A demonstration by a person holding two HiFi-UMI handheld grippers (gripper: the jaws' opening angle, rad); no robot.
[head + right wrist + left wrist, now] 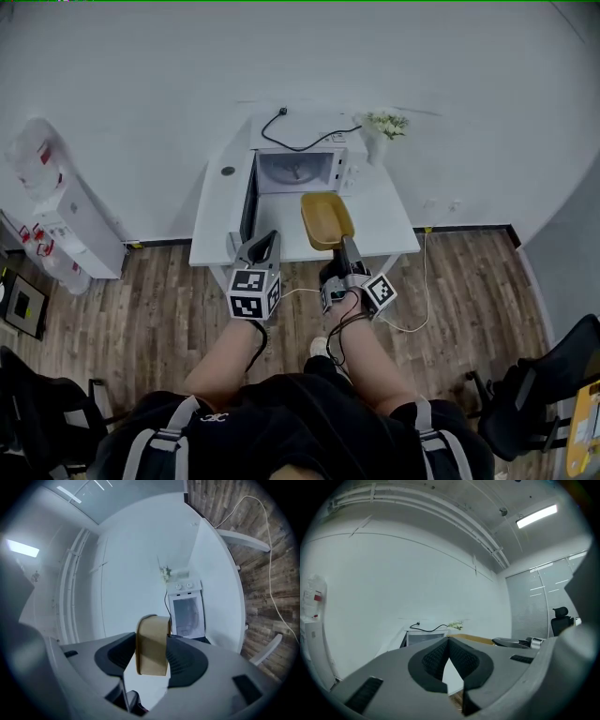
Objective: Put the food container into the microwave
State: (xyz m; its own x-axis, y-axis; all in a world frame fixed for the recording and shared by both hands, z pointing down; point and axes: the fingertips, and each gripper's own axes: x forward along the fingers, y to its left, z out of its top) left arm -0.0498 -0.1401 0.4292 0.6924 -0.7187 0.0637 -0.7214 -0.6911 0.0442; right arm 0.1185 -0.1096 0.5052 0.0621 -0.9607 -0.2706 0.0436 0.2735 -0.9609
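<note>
Noted on white bench (394, 230): microwave (298, 171) at back edge, door (248, 202) swung open toward left edge. Tan food container (326, 220) near front edge, outside microwave, clamped at near rim by right gripper (345, 246). Left gripper (267, 242) at front-left edge, jaws pressed together, empty. Flower vase (382, 127) at back-right corner.
</note>
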